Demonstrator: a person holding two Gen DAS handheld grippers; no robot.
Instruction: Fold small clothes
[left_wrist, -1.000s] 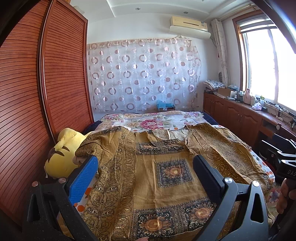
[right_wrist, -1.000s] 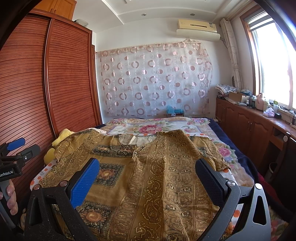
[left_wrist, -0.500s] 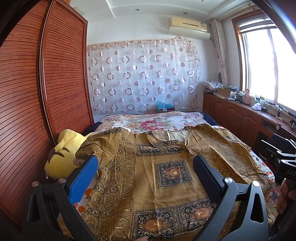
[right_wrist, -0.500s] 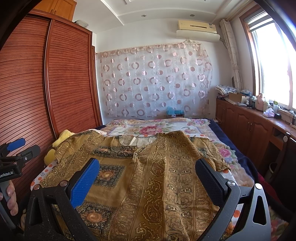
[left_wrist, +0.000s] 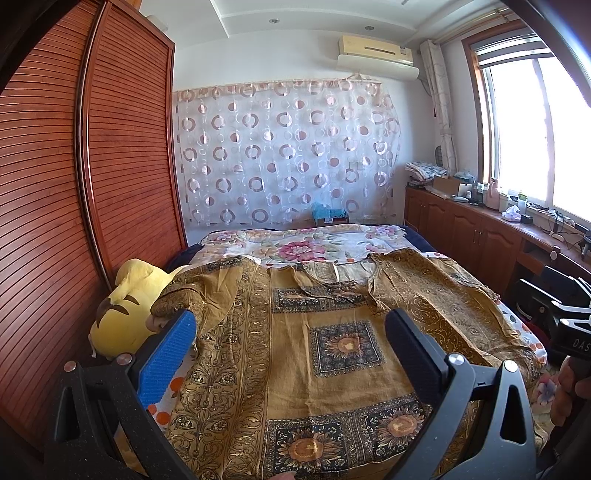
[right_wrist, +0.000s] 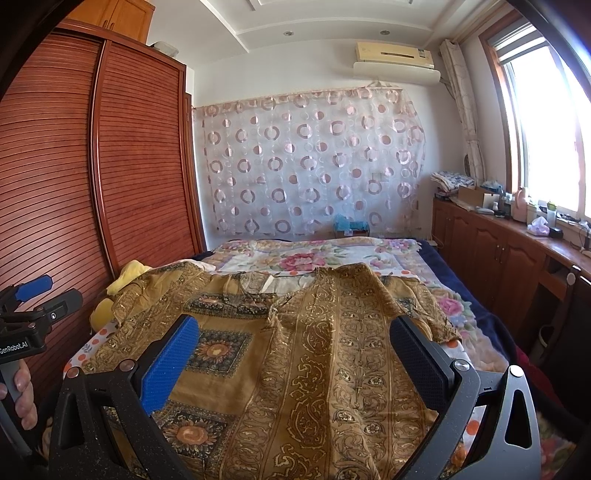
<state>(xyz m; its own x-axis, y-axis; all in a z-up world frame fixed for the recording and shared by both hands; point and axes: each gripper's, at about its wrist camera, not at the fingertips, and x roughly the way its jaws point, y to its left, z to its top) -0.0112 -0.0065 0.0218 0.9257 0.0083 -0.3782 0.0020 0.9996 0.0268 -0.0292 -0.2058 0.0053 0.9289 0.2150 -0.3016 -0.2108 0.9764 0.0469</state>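
Observation:
A mustard-gold patterned garment with dark sunflower squares lies spread flat on the bed, neckline away from me; it also shows in the right wrist view. My left gripper is open and empty, held above the garment's near left part. My right gripper is open and empty, held above the garment's near right part, whose right side panel is folded over. The left gripper's body shows at the left edge of the right wrist view.
A yellow plush toy lies at the bed's left edge against the wooden wardrobe. A floral bedsheet covers the far half of the bed. Wooden cabinets with clutter run along the right wall under the window.

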